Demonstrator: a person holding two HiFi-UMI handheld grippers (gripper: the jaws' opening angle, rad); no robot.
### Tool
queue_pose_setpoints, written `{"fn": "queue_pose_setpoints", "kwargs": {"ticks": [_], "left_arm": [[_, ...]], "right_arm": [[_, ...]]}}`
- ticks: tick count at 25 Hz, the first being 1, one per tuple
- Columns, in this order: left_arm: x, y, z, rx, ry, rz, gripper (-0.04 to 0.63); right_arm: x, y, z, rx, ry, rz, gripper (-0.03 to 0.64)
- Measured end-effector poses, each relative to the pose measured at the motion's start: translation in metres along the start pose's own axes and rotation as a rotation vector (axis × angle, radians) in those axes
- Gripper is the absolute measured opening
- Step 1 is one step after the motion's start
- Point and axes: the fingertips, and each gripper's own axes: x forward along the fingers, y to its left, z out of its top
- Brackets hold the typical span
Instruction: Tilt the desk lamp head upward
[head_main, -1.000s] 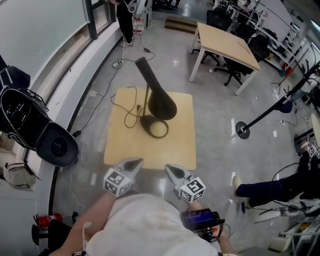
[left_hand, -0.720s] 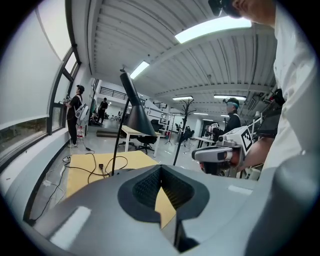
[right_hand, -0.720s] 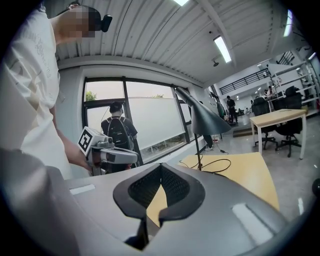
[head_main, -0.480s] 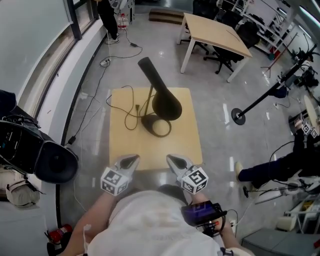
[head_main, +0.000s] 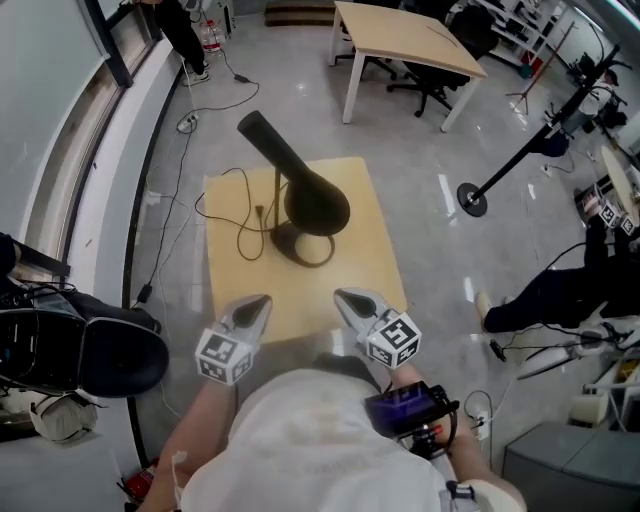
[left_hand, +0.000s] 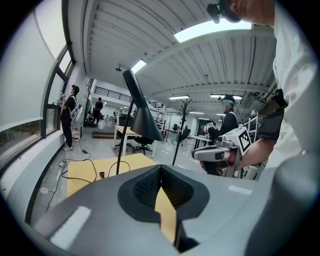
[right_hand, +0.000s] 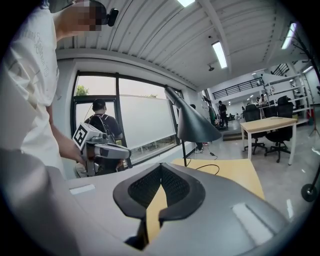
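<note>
Step, as we judge it: approach. We hold left gripper (head_main: 256, 304) and right gripper (head_main: 346, 297) closed, empty, at the table's (head_main: 378, 272) six o'clock edge. Desk lamp (head_main: 302, 195) stands mid-table, at our twelve o'clock, untouched. Next: reach, open, grip head.

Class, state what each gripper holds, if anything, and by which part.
Nothing is held. The left gripper and the right gripper are both shut and empty, well short of the desk lamp on the table.
</note>
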Motion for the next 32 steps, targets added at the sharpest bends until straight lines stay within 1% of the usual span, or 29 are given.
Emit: {"fn": "queue_pose_setpoints", "kwargs": {"ticks": [5,10,15,16,19,23,25,28,30,32], "left_arm": [[0.016,0.011,0.026,0.002,-0.023,0.014,0.002],[0.029,0.022,0.057,-0.019,-0.090,0.017,0.002],[0.033,0.034,0.107,-0.027,-0.154,0.040,0.006],[0.034,0.035,0.120,-0.028,-0.167,0.042,0.016],[0.038,0.048,0.162,-0.030,-0.200,0.039,0.081],[0.045,0.068,0.206,-0.057,-0.229,0.042,0.116],[0.050,0.074,0.221,-0.017,-0.226,0.045,0.144],[0.052,0.083,0.245,0.083,-0.211,0.059,0.194],[0.048,0.091,0.271,0.129,-0.229,0.072,0.222],[0.045,0.097,0.301,0.162,-0.263,0.068,0.241]], "right_arm": [[0.015,-0.026,0.012,0.002,-0.014,0.018,0.014],[0.026,-0.052,0.033,-0.021,-0.052,0.042,0.014],[0.021,-0.069,0.049,-0.032,-0.086,0.060,0.014],[0.018,-0.072,0.052,-0.034,-0.091,0.066,0.014],[0.018,-0.078,0.060,-0.049,-0.101,0.084,0.014],[0.022,-0.089,0.058,-0.077,-0.092,0.092,0.014],[0.021,-0.095,0.055,-0.084,-0.082,0.084,0.014],[0.018,-0.098,0.048,-0.082,-0.066,0.068,0.014],[0.017,-0.100,0.043,-0.082,-0.058,0.055,0.014],[0.016,-0.101,0.044,-0.089,-0.049,0.039,0.014]]}}
